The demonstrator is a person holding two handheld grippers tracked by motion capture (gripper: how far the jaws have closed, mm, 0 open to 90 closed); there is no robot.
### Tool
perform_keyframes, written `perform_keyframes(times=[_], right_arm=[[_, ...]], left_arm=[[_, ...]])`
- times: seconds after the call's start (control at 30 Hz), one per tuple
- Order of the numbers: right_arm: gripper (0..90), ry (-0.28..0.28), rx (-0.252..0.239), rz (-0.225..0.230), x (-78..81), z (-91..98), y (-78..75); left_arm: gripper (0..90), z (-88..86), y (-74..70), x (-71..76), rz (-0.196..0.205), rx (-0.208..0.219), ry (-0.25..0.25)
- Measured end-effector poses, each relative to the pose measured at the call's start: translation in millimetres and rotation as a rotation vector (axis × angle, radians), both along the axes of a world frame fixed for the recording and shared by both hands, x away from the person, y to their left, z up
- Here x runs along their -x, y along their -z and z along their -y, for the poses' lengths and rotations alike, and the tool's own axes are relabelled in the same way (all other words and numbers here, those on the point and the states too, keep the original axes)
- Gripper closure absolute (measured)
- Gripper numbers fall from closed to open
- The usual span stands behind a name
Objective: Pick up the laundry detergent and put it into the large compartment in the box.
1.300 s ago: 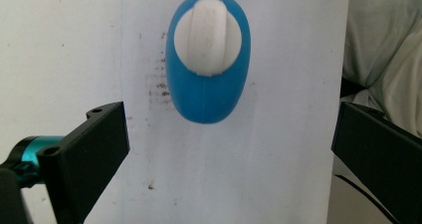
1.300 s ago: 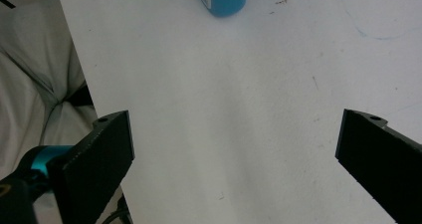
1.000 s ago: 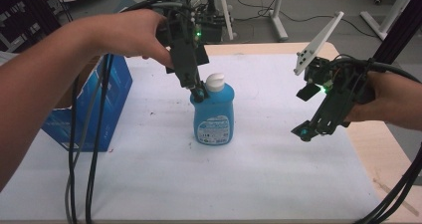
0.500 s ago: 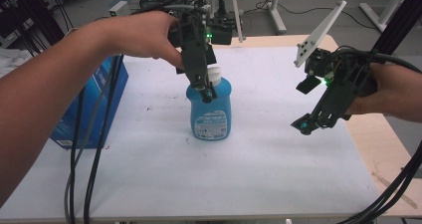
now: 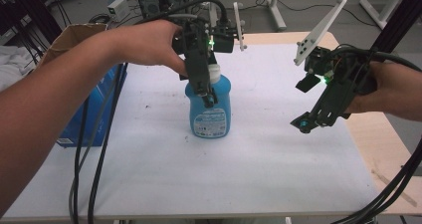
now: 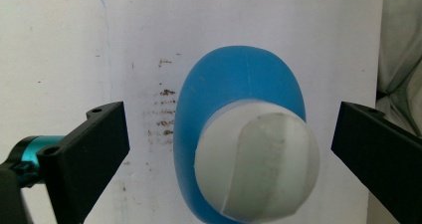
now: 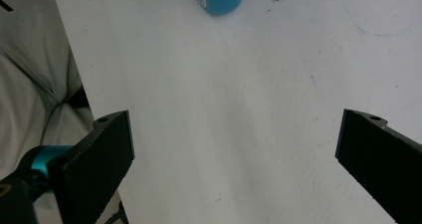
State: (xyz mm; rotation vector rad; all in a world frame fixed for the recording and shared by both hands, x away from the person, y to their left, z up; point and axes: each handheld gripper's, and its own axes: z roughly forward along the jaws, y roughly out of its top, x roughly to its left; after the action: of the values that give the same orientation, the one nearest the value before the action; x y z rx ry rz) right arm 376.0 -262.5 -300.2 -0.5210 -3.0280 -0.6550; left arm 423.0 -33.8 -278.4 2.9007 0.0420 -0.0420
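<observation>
Near the middle of the white table (image 5: pixel 278 164) stands an upright blue detergent bottle (image 5: pixel 210 107) with a white cap (image 6: pixel 256 159). Directly above it hangs the left gripper (image 5: pixel 205 92), jaws spread wide on either side of the cap, touching nothing. This looks like the approach to a grasp; next the jaws should drop level with the cap or neck and close. The right gripper (image 5: pixel 308 122) hovers well apart, jaws wide and empty. A blue carton (image 5: pixel 99 119) sits at the table's left edge, clear of the path.
</observation>
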Motion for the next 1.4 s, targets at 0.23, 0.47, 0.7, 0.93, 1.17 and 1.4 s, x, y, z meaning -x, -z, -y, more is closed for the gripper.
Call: perform_keyframes(times=[0.23, 0.47, 0.7, 0.93, 1.17, 1.4], right_arm=[[1.0, 0.002, -0.001, -0.003, -0.8, 0.4, 1.4], [1.0, 0.005, -0.002, -0.006, -1.1, 0.9, 3.3], [1.0, 0.006, -0.005, -0.009, -1.5, 1.0, 4.6], [1.0, 0.003, -0.005, -0.009, -1.5, 0.4, 4.8], [1.1, 0.001, -0.004, -0.009, -1.5, 0.8, 5.3], [1.1, 0.003, -0.005, -0.011, -1.7, 0.9, 5.8]], left_arm=[[1.7, 1.8, 6.3, -0.9, -0.004, -0.009, 0.006], [4.9, 0.5, 8.9, -2.7, -0.003, -0.006, 0.013], [13.5, -1.1, 10.2, -3.1, -0.006, -0.005, 0.016], [18.2, -1.2, 11.0, -3.4, -0.004, -0.005, 0.021], [22.8, -1.4, 11.3, -4.0, -0.004, 0.0, 0.023], [27.9, -1.5, 12.3, -4.2, -0.019, 0.003, 0.03]])
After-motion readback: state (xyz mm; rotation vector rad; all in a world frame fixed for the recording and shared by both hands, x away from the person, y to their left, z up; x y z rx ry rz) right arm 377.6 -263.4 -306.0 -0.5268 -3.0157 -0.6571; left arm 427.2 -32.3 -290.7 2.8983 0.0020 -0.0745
